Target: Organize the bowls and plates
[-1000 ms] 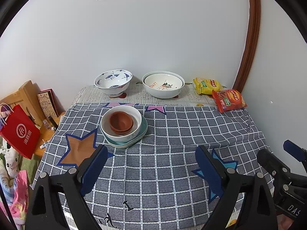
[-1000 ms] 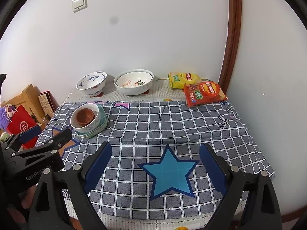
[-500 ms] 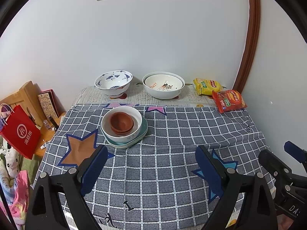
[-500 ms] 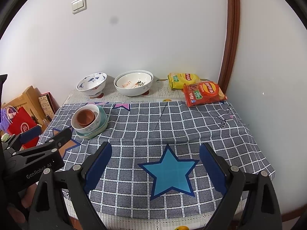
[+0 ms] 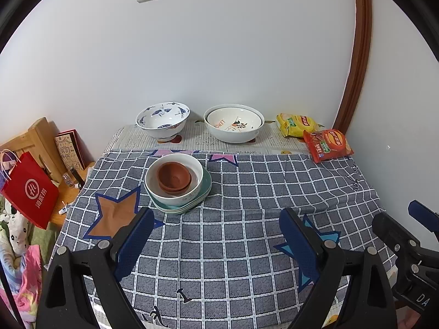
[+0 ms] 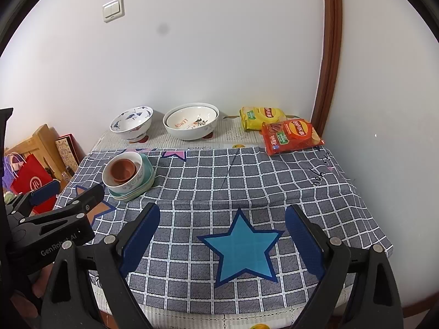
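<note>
"LEMON" inside white bowl [image 5: 234, 126], "GenRobot.AI" on left gripper [image 6: 46, 194]

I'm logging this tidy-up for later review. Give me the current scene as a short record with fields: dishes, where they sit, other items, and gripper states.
stack: brown bowl inside white bowl, on green plates, left side of checked cloth
back row: blue-patterned bowl; nested white lemon bowls, both near the wall
snacks: yellow bag, red bag, back right
left gripper: open, empty, above cloth
right gripper: open, empty, above blue star

Brown bowl [image 5: 173, 178] nested in white bowl [image 5: 192, 192] atop green plates [image 5: 204, 192].
</note>
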The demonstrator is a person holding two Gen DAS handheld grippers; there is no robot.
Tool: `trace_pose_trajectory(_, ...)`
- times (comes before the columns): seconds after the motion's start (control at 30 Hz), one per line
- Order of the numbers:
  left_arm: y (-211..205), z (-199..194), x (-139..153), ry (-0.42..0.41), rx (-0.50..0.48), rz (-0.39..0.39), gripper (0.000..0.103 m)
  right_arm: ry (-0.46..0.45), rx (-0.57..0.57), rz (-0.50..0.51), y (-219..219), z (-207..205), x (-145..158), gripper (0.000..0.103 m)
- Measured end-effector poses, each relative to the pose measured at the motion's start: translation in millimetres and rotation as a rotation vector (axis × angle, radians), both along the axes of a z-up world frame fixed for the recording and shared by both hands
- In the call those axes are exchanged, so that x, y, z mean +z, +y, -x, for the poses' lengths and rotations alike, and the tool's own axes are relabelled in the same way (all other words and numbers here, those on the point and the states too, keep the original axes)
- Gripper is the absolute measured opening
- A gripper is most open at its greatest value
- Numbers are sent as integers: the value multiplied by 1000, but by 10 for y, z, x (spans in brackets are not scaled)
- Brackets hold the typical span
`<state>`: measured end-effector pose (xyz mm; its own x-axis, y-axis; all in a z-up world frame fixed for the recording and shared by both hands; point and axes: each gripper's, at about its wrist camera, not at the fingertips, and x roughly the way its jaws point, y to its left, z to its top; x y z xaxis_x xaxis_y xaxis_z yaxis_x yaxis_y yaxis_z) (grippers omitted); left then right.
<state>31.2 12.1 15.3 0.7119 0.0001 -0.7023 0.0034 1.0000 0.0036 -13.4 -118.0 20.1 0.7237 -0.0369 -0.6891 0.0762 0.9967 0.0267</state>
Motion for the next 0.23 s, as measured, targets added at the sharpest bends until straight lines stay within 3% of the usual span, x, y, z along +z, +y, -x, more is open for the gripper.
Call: trace_pose_trajectory(0.23, -22, -36, -23, -12, -1, -24, 93, 2, 9, 1, 43, -47, -24, 92)
